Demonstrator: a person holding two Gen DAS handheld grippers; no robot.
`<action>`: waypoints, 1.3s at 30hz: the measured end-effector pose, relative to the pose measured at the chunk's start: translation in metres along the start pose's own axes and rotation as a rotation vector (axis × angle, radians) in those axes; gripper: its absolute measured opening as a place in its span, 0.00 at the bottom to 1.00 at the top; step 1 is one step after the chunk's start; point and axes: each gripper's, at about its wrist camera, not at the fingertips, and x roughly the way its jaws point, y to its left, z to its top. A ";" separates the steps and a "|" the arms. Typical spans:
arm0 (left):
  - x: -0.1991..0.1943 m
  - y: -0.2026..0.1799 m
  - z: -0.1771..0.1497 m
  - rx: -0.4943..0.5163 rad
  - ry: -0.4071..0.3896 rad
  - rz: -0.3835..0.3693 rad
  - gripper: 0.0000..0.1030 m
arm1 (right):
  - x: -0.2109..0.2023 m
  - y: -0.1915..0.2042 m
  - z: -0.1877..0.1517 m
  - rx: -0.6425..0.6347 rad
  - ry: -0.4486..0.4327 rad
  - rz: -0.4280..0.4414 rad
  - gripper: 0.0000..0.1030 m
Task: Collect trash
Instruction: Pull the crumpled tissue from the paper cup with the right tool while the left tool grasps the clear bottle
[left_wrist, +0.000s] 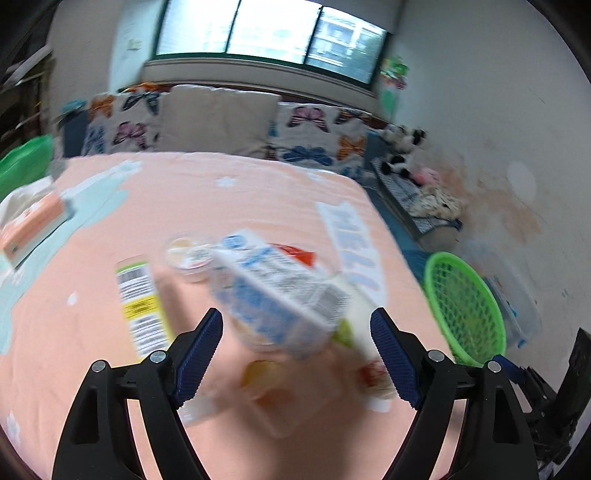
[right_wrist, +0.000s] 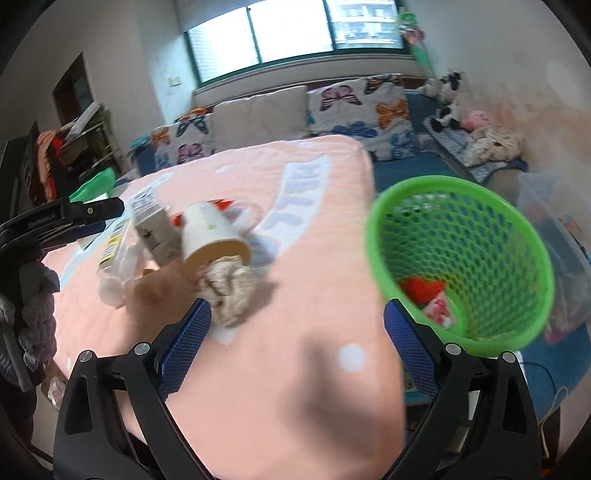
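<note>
Blue-and-white printed milk carton (left_wrist: 273, 291) lies diagonally just ahead between the left gripper's (left_wrist: 297, 354) released jaws, while the right gripper (right_wrist: 297, 347) hangs released and empty nearer the bed's (right_wrist: 295, 387) basket-side edge.

Left hand-held gripper (left_wrist: 296, 356) and right hand-held gripper (right_wrist: 297, 345), both angled downward, jaws wide apart, nothing clamped.

Matt pink cloth bedspread (right_wrist: 295, 369); glossy green plastic mesh basket (right_wrist: 509, 236) at three o'clock; crumpled paper wad (right_wrist: 229, 291); smooth paper cup (right_wrist: 210, 232).
</note>
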 end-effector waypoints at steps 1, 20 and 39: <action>-0.003 0.009 -0.003 -0.017 0.001 0.011 0.77 | 0.004 0.005 0.001 -0.008 0.006 0.013 0.91; -0.011 0.065 -0.013 -0.123 0.011 0.064 0.78 | 0.085 0.043 0.012 -0.009 0.125 0.130 0.78; 0.053 0.120 0.008 -0.233 0.146 0.221 0.78 | 0.071 0.044 0.007 -0.021 0.115 0.141 0.56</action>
